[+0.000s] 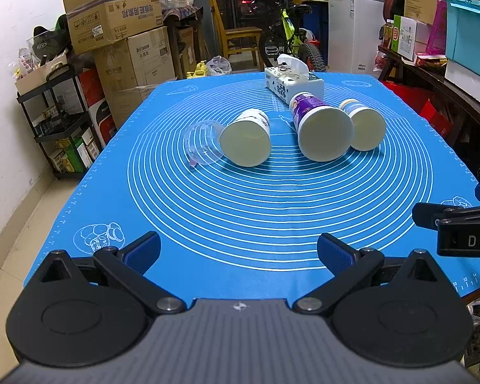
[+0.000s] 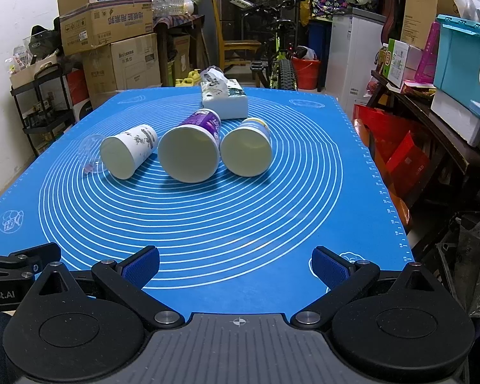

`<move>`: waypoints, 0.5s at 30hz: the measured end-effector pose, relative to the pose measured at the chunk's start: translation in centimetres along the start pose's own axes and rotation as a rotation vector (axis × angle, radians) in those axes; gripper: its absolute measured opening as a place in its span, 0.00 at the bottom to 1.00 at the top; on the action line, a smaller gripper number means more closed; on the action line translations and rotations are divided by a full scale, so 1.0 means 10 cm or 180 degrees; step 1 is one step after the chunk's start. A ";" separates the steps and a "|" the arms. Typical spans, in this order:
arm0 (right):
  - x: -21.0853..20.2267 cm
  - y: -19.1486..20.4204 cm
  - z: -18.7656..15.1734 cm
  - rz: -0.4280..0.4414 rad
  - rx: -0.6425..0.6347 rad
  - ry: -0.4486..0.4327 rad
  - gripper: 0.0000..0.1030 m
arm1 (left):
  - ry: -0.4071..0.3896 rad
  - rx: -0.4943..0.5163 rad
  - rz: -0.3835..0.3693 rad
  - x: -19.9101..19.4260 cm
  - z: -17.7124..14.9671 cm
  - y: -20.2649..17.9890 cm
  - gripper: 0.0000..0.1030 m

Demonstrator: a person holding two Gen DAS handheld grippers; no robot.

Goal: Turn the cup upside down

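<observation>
Cluttered storage fills the background behind a blue silicone mat (image 1: 240,217) printed with white rings. Near the rings' centre lie three paper cups on their sides, mouths toward the cameras: a white flower-printed cup (image 1: 247,137), a purple-printed cup (image 1: 320,128) and a blue-banded cup (image 1: 364,124), with a clear plastic cup (image 1: 201,142) touching the white one. Both the left gripper (image 1: 238,252) and right gripper (image 2: 235,264) hover wide open, holding nothing. Approach has not begun; next comes choosing a cup and gripping its wall.

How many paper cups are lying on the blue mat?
3, all on their sides: the white patterned cup on the left, the purple cup in the middle, the blue-banded cup on the right.
</observation>
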State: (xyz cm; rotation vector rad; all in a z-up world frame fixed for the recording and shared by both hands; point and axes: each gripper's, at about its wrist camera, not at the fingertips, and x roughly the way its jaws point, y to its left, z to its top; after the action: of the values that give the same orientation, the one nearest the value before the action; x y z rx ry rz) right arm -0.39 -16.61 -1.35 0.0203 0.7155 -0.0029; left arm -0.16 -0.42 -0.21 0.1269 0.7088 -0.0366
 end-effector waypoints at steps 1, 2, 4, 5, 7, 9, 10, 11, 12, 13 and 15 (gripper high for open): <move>0.00 0.00 0.00 0.0000 -0.0001 0.0001 0.98 | 0.0000 0.0001 0.0001 0.00 0.00 0.00 1.00; 0.00 0.00 0.00 -0.0001 -0.0001 0.0001 0.98 | 0.0001 0.0002 0.0001 0.00 0.00 0.00 1.00; 0.00 0.00 0.00 0.0000 -0.0001 -0.0001 0.98 | -0.0002 0.0000 0.0003 0.00 0.00 0.00 1.00; 0.00 0.00 0.00 -0.0001 -0.0005 -0.0001 0.98 | -0.0003 -0.0001 0.0004 0.00 0.00 0.00 1.00; -0.01 0.00 0.00 -0.0006 -0.0004 -0.0008 0.98 | 0.0001 0.0004 0.0010 0.02 0.00 -0.03 1.00; 0.01 -0.05 0.00 -0.0009 0.0005 -0.0004 0.98 | 0.0010 0.0006 -0.0001 0.02 0.00 -0.02 1.00; 0.01 -0.06 -0.01 -0.0013 0.0011 -0.0003 0.98 | 0.0009 0.0007 -0.0004 0.02 0.00 -0.02 1.00; 0.01 -0.06 0.00 -0.0015 0.0013 -0.0002 0.98 | 0.0005 0.0011 -0.0006 0.01 -0.01 -0.04 1.00; 0.01 -0.06 0.00 -0.0016 0.0016 -0.0002 0.98 | 0.0001 0.0015 -0.0006 0.01 -0.02 -0.05 1.00; 0.01 -0.07 -0.01 -0.0015 0.0018 -0.0001 0.98 | 0.0000 0.0018 -0.0007 0.01 -0.02 -0.05 1.00; 0.01 -0.07 0.00 -0.0008 0.0013 -0.0002 0.98 | 0.0001 0.0044 -0.0010 0.02 -0.02 -0.06 1.00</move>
State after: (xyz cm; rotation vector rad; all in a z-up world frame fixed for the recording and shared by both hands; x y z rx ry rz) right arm -0.34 -17.26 -1.46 0.0232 0.7148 -0.0069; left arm -0.15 -0.99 -0.57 0.1392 0.7091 -0.0445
